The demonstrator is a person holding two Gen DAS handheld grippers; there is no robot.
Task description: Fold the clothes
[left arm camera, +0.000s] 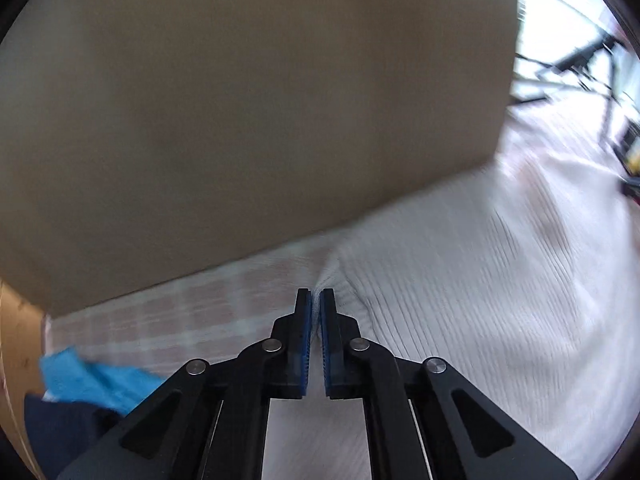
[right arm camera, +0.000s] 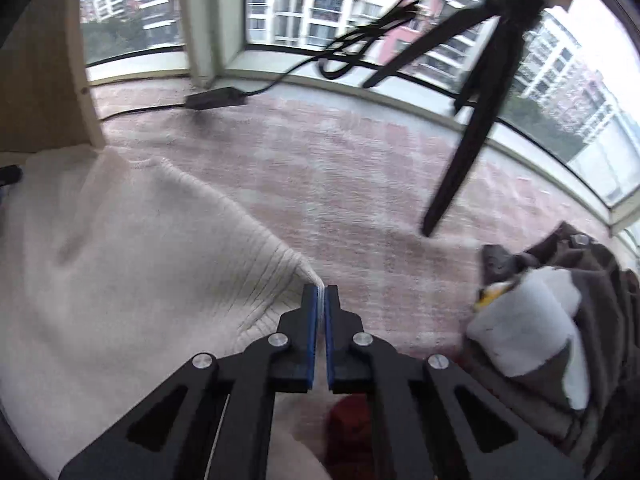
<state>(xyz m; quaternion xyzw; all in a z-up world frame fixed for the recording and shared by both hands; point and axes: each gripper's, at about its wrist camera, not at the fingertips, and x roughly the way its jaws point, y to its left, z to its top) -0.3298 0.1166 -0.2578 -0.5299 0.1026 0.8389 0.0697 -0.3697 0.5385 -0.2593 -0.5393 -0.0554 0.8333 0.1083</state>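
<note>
On the pink checked bedspread (right arm camera: pixel 360 184): cream ribbed sweater (right arm camera: pixel 120 248) spread flat.
Left tongs (left arm camera: pixel 316 300) pinch a sweater fold; right tongs (right arm camera: pixel 321 294) clamp its ribbed corner, beside a black tripod (right arm camera: pixel 472 132).

A high-rise home's bay window nook is serving as the setting: curved windows (right arm camera: pixel 304 4) are showing apartment towers outside, a pink checked mat (right arm camera: pixel 360 184) is covering the ledge, and clothes (right arm camera: pixel 560 312) are lying piled nearby.

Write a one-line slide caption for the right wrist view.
Right gripper pinches the cream knit sweater by its ribbed corner above a pink checked cover.
</note>
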